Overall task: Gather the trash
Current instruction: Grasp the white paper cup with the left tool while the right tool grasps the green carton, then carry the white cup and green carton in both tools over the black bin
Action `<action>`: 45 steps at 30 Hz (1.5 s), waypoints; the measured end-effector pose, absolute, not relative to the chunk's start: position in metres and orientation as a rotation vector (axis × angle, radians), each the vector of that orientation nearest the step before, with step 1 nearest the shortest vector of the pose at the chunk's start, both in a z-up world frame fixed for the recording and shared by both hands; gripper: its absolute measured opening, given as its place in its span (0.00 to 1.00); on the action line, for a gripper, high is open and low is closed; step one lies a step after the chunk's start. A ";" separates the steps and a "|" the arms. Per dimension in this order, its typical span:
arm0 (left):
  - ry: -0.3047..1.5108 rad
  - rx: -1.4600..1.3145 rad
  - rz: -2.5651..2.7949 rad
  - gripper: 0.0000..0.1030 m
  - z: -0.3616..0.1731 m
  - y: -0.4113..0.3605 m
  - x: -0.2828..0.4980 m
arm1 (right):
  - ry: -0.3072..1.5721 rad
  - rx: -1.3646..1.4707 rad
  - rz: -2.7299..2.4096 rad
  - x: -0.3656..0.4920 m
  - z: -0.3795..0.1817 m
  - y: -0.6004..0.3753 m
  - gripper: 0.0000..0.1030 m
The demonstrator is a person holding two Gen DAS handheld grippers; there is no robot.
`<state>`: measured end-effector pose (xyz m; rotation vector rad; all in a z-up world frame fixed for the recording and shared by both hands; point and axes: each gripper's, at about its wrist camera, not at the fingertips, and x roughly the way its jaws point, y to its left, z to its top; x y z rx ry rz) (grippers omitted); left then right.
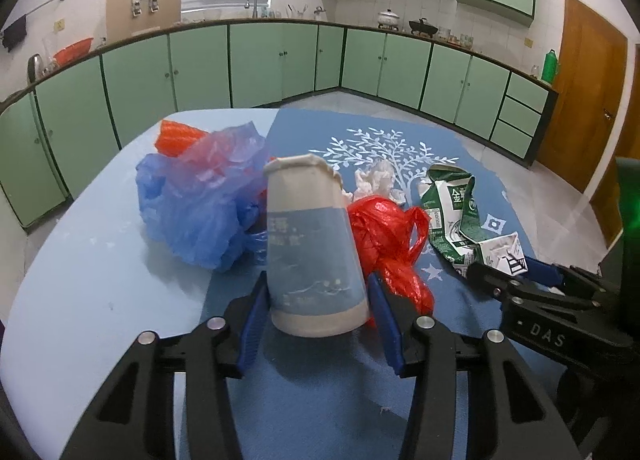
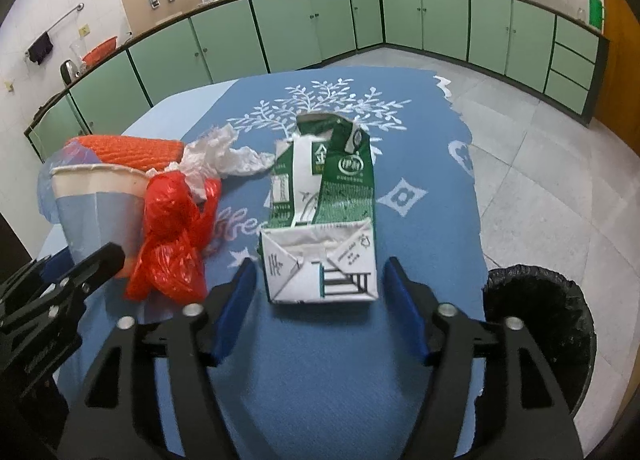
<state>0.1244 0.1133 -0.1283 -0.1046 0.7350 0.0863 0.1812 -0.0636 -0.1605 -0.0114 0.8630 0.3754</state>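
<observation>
Flanking the paper cup (image 1: pixel 316 244) low on its wall, the left gripper (image 1: pixel 318 324) has both pads against it, gripping it on the blue cloth (image 1: pixel 320 388). Thin and light, the cup would crush under a hard squeeze. The right gripper (image 2: pixel 320 300) stands open astride the flattened milk carton (image 2: pixel 320 215), pads clear; the folded base looks the stiffest hold. A black-lined bin (image 2: pixel 540 320) waits just beyond the table's near right edge, with bare floor beside it.

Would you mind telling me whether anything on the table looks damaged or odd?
Yes: the green-and-white milk carton lies crushed and torn open on the blue patterned cloth, and the blue-and-white paper cup has a bent, dented rim.
</observation>
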 end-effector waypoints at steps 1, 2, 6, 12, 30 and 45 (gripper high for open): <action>0.734 -0.104 0.086 0.47 -0.127 0.114 0.124 | 0.858 -0.017 0.371 0.183 -0.160 -0.063 0.71; 0.733 -0.103 0.086 0.47 -0.127 0.114 0.123 | 0.854 -0.024 0.368 0.185 -0.159 -0.061 0.72; 0.728 -0.108 0.091 0.47 -0.124 0.117 0.121 | 0.884 -0.045 0.351 0.198 -0.164 -0.055 0.75; 0.719 -0.107 0.078 0.47 -0.119 0.113 0.121 | 0.902 -0.064 0.347 0.213 -0.168 -0.046 0.73; 0.654 -0.091 0.048 0.47 -0.093 0.098 0.112 | 0.781 -0.037 0.392 0.176 -0.122 -0.069 0.67; 0.572 -0.059 -0.056 0.47 -0.054 0.047 0.110 | 0.649 0.020 0.341 0.140 -0.061 -0.143 0.67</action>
